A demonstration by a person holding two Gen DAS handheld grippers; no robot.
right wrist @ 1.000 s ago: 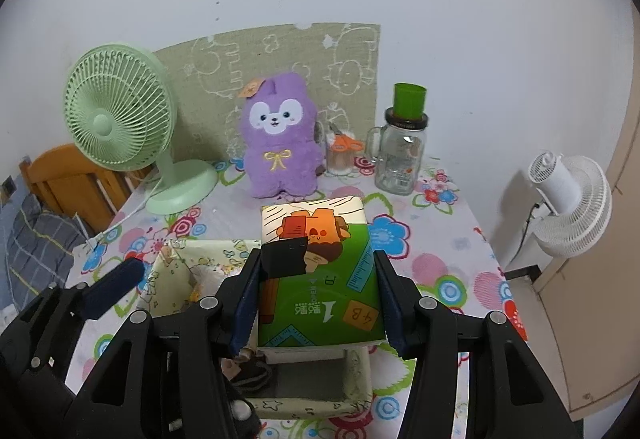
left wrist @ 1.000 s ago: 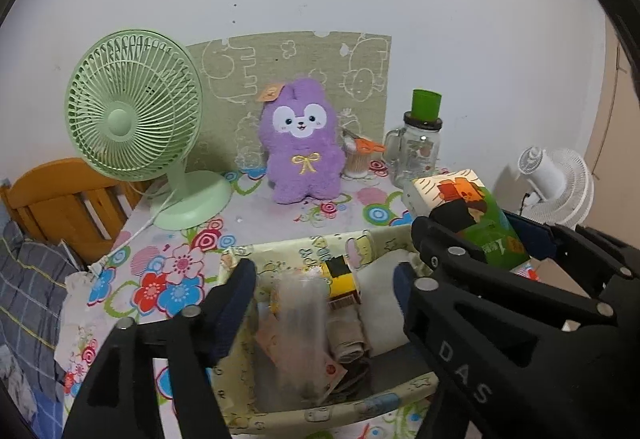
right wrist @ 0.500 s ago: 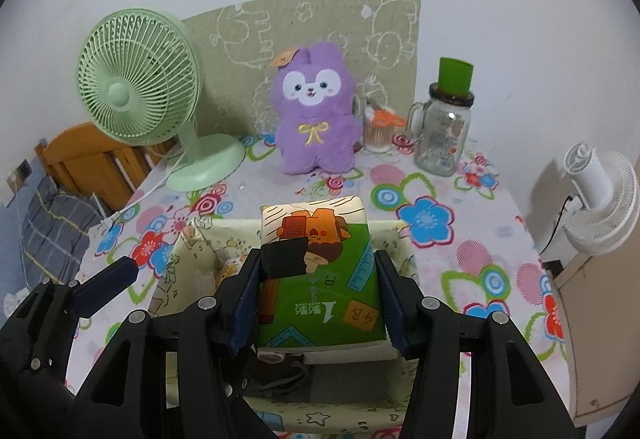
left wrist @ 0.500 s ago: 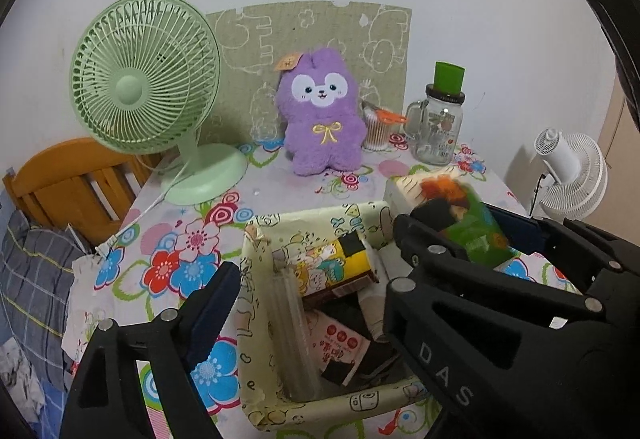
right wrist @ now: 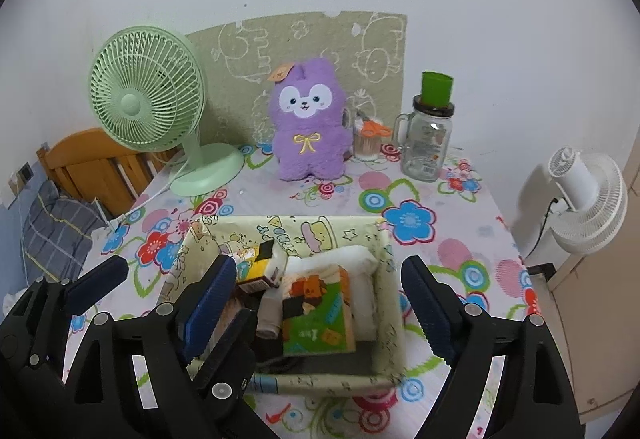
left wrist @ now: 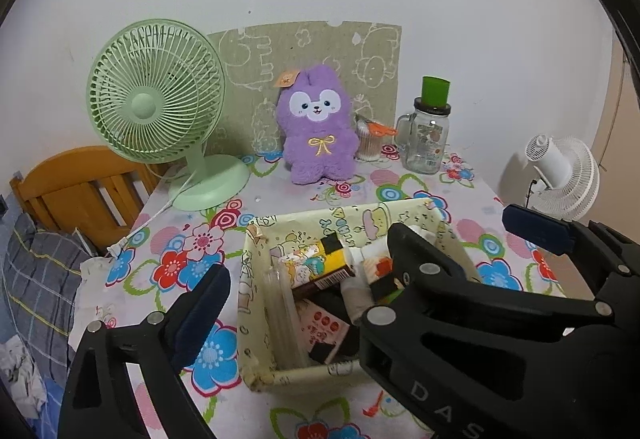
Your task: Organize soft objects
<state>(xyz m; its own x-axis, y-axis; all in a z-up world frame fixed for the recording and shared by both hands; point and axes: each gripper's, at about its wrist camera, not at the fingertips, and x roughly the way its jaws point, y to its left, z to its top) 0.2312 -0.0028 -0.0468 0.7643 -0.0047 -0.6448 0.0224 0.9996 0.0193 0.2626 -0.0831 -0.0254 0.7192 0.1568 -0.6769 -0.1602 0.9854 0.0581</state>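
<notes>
A green and orange tissue pack [right wrist: 316, 319] lies tilted in the pale cartoon-print basket [right wrist: 280, 231] among other packets and a white soft pack [right wrist: 352, 259]. My right gripper [right wrist: 318, 267] hangs over the basket. Its jaws are opening, and the pack lies loose below and between them, touching neither pad. My left gripper [left wrist: 296, 303] hovers at the basket's [left wrist: 344, 215] left part, jaws opening too, with nothing held. Most of the pack [left wrist: 382, 271] is hidden behind the fingers in the left wrist view. A purple plush [left wrist: 318, 131] sits upright at the back of the table.
A green desk fan [left wrist: 156, 95] stands back left, its cord trailing off the table. A glass jar with a green cup [left wrist: 430, 135] and a cup with orange scissors [left wrist: 370, 143] stand back right. A white fan [left wrist: 560, 175] stands beyond the right edge, a wooden frame [left wrist: 80, 183] to the left.
The right jaws have spread and let go of the tissue pack, which now lies in the basket. The left jaws have widened as well.
</notes>
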